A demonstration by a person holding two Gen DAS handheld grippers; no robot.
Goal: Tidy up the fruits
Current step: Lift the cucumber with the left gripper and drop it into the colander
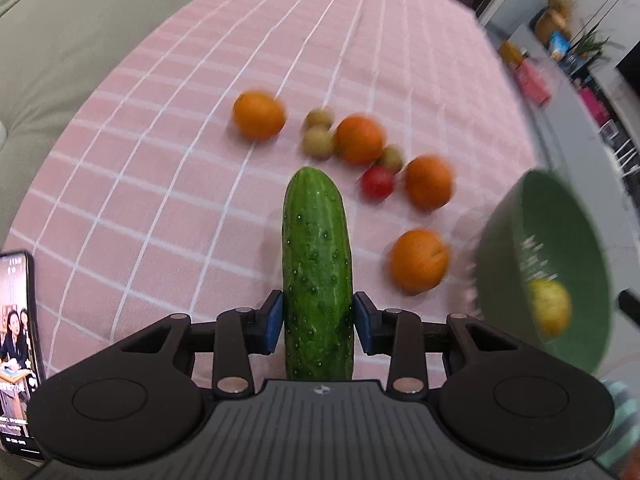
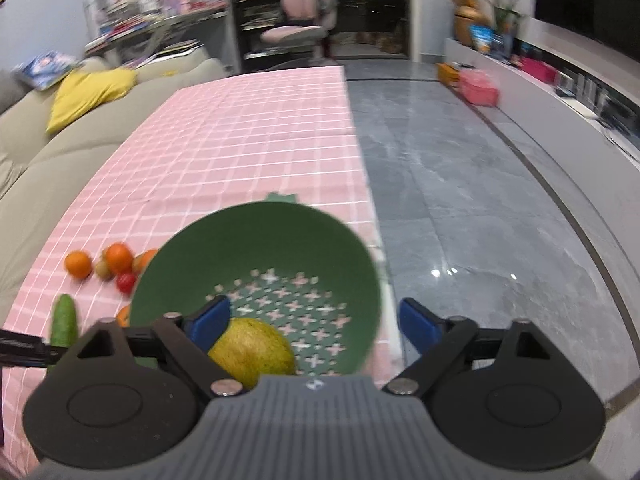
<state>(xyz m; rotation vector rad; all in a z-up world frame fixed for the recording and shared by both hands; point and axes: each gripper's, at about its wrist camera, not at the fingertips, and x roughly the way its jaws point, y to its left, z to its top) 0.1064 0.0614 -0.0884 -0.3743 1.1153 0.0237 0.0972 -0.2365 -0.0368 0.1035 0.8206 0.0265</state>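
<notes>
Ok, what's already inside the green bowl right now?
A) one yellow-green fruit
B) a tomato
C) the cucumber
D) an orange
A: the green bowl holds only one yellow-green fruit; the cucumber is clamped in the left gripper, away from the bowl.

**Setting: home living room**

Beige sofa (image 2: pixel 52 160) is running along the left of the counter (image 2: pixel 256 128), which is wearing a pink checked cloth. Yellow cushion (image 2: pixel 90 94) is lying on the sofa. Grey polished tile floor (image 2: pixel 460 200) is reflecting ceiling lights. Low media shelf (image 2: pixel 560 92) is lining the right wall under a dark screen (image 2: pixel 592 4). Pink swivel chair (image 2: pixel 300 16) is sitting in the far doorway. Cluttered desk (image 2: pixel 152 20) is standing behind the sofa. Phone (image 1: pixel 18 344) is playing video.
</notes>
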